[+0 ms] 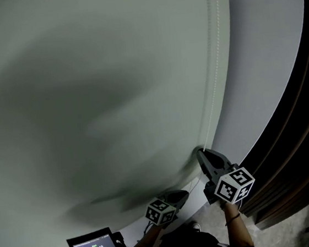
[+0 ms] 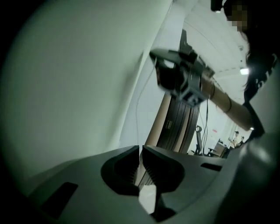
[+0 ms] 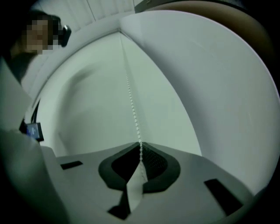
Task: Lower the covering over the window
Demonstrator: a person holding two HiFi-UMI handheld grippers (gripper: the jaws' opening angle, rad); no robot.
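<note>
Head view showed the roller blind (image 1: pixel 95 88), likely light and limp, hanging wide, with its thin bead chain (image 1: pixel 212 86) along the blind's right edge. That slippery chain looked the right hold: the right gripper (image 1: pixel 200 152) and, lower, the left gripper (image 1: pixel 186 193) each pinched it, fingers (image 3: pixel 153 159) pressed together.

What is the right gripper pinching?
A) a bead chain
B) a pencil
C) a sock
A: the right gripper view shows the right gripper with its jaws closed on the chain, whose beads run up from between them.
</note>
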